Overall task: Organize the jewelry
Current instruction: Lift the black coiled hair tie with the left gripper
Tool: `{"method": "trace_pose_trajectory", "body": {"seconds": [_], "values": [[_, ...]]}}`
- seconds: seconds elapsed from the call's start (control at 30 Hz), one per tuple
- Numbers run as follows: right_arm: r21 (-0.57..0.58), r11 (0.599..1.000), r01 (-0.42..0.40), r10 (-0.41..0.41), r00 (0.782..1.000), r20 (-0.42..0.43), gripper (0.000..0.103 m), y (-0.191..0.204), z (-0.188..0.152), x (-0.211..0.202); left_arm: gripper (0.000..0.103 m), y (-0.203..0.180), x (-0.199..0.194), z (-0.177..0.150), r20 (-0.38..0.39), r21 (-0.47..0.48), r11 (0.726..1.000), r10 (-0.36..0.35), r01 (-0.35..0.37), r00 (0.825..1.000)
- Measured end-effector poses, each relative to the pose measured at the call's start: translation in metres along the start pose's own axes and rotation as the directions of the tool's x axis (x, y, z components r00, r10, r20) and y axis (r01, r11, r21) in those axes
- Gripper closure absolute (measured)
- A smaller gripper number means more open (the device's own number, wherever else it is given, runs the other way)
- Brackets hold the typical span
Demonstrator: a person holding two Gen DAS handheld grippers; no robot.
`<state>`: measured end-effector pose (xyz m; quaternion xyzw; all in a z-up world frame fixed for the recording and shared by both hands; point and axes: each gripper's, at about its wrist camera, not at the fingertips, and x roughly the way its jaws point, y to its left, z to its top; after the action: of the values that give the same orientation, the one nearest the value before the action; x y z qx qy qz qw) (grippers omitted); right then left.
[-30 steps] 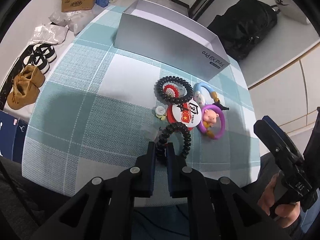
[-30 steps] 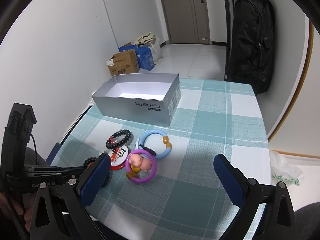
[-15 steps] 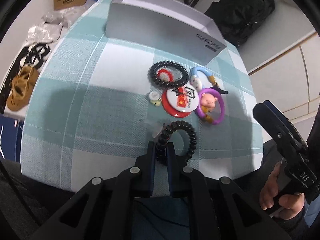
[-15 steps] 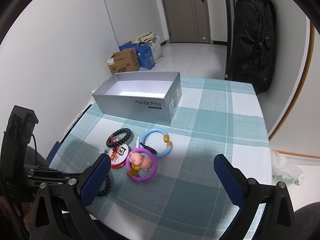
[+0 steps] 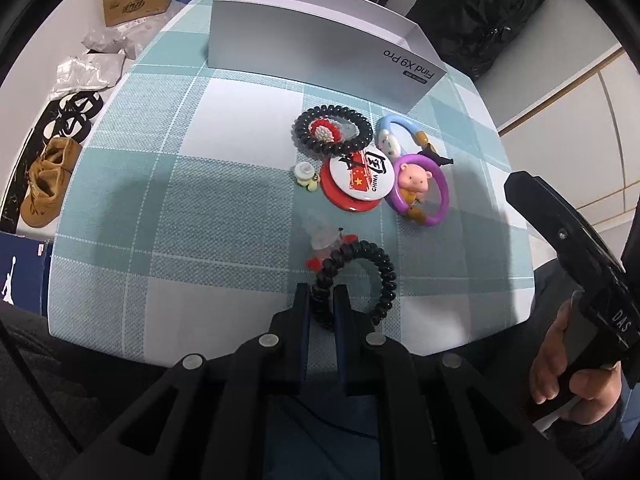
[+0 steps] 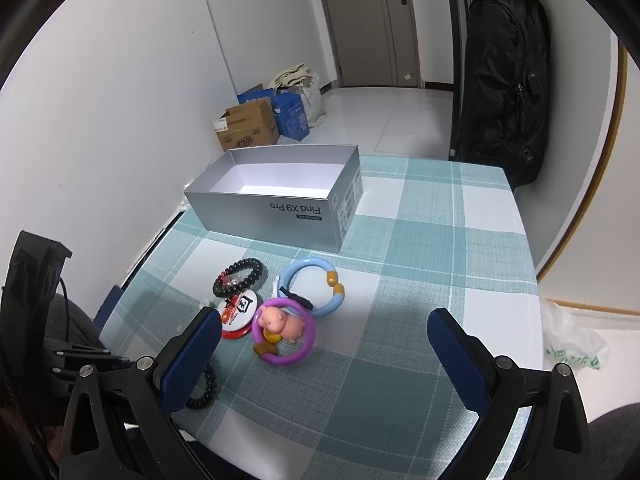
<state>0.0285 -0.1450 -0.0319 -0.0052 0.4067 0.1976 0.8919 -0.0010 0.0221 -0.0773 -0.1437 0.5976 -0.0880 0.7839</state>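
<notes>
The left gripper (image 5: pixel 321 303) pinches the black bead bracelet (image 5: pixel 378 270), seemingly just above the counter (image 5: pixel 168 208); the right gripper (image 6: pixel 324 354) gapes wide, empty.

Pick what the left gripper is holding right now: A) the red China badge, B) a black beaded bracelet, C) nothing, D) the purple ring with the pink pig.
B: the left gripper is shut on a black beaded bracelet, pinched between its pads near the table's front edge; the badge and pig ring lie untouched on the checked cloth.
</notes>
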Motion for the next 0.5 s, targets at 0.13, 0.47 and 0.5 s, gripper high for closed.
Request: {"method": "trace_pose_trajectory", "body": {"seconds": [0.13,0.47,0.5], "values": [[0.0,1.0,-0.002,0.002,1.0,0.005,0.0,0.0,0.001,-0.001,0.096,-0.001,0.001,0.0,-0.005,0.007,1.0,-0.013,0.013,1.0],[0.004,1.0,-0.008,0.008,1.0,0.002,0.0,-0.002,0.0,-0.002,0.098,-0.005,-0.016,0.003,0.072,0.02,0.999,-0.052,0.051,0.996],[0.003,1.0,-0.012,0.012,1.0,-0.001,0.0,-0.002,0.0,-0.002,0.098,-0.004,-0.02,0.004,0.086,0.014,0.998,-0.07,0.069,0.994]]}}
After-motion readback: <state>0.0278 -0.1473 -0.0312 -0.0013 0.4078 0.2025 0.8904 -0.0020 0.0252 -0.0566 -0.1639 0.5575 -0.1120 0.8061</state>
